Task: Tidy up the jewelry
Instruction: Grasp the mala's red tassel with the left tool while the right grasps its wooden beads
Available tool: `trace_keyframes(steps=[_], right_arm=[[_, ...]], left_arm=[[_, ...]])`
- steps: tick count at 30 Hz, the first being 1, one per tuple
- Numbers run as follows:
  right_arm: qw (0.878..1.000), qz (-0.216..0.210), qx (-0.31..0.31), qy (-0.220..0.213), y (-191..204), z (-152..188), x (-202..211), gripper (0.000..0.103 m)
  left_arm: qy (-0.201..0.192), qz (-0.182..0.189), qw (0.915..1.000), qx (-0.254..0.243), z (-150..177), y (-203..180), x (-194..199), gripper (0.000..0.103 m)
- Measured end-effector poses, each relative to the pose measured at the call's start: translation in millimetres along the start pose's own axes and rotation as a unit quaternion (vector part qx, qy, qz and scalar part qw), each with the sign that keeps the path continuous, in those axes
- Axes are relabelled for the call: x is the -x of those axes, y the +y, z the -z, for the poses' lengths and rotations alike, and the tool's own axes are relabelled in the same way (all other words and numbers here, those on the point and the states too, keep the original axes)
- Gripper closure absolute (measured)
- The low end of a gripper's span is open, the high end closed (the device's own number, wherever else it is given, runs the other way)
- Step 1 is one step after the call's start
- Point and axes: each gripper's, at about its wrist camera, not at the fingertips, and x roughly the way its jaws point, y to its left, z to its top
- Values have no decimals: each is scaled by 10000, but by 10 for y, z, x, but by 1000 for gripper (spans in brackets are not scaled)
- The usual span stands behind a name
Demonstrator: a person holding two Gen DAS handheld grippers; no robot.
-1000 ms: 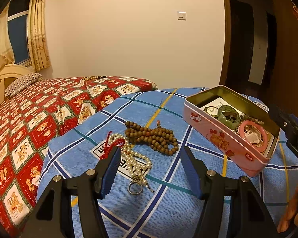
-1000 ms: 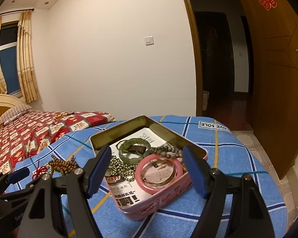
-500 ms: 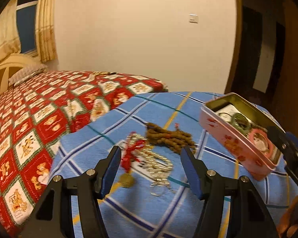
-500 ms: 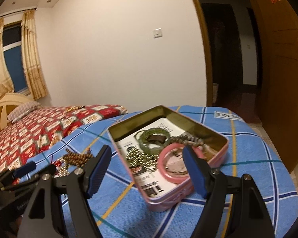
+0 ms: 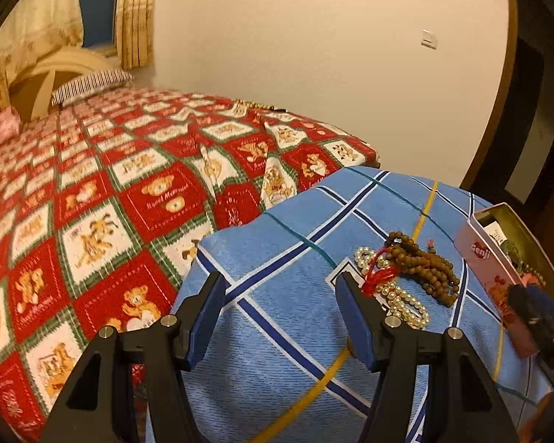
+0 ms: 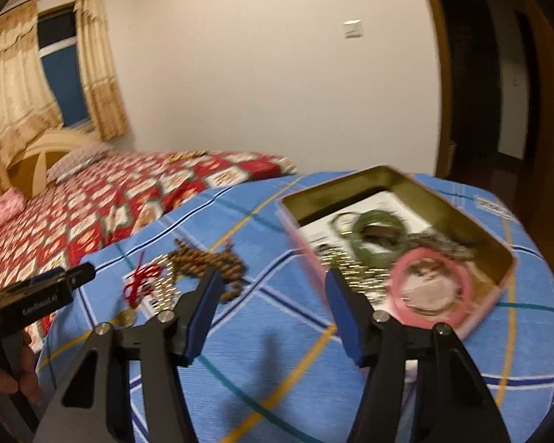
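Both my jaws gape wide, empty; wooden beads point(image 5: 423, 264) and pearls point(image 5: 397, 295) lie at two o'clock, pink tin point(image 6: 399, 243) beyond.

A bedroom in a home. Shown by a bed point(image 5: 103, 199) with a red and white quilt of teddy-bear squares, a striped pillow point(image 5: 92, 83) at a curved cream headboard point(image 5: 44, 74), and yellow curtains point(image 6: 14, 85) beside a dark window point(image 6: 64, 74). Also a plain cream wall with a light switch point(image 6: 352, 28), a wooden door frame point(image 6: 434, 74), and a blue checked cloth point(image 5: 288, 258) next to the bed.
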Motion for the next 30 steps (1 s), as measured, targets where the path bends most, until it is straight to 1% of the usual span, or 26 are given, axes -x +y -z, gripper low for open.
trace_keyframes(steps=[4, 6, 13, 16, 18, 20, 21, 22, 23, 24, 25, 27, 29, 30], right_arm=[[9988, -274, 187, 371, 140, -53, -247, 41], [9969, -406, 323, 600, 212, -85, -405, 41], [9879, -555, 978, 1073, 404, -227, -859, 41], [9808, -701, 1124, 1431, 446, -252, -1072, 41], [9781, -717, 1141, 1585, 454, -252, -1156, 40], [9776, -696, 1162, 1609, 455, -249, -1165, 40], [9775, -661, 1193, 1611, 460, -243, -1160, 43], [9775, -634, 1221, 1601, 466, -239, -1156, 57], [9777, -579, 1263, 1572, 471, -237, -1141, 63], [9779, -579, 1262, 1566, 463, -233, -1130, 66], [9783, -622, 1221, 1556, 446, -228, -1109, 68], [9806, -696, 1033, 1512, 376, -217, -1039, 69], [9849, -728, 847, 1326, 311, -224, -936, 69], [9869, -776, 751, 1198, 275, -227, -868, 69]], left_arm=[[123, 131, 9998, 24, -3, 20, -38, 41], [186, 256, 9995, 21, 2, 32, -52, 41], [483, 728, 9962, 31, 7, 90, -118, 41], [548, 831, 9949, -132, 1, 52, -128, 41], [538, 897, 9939, -345, -9, -7, -124, 41], [536, 1014, 9921, -514, -21, -79, -130, 41], [556, 1092, 9909, -550, -31, -107, -143, 41], [583, 1185, 9895, -586, -34, -140, -151, 41], [611, 1248, 9884, -620, -37, -167, -166, 41], [654, 1265, 9876, -667, -40, -209, -192, 41], [687, 1239, 9873, -723, -46, -247, -220, 41], [740, 1189, 9862, -879, -55, -332, -266, 41], [729, 1141, 9850, -1074, -62, -430, -290, 41], [734, 1121, 9843, -1150, -65, -457, -297, 47]])
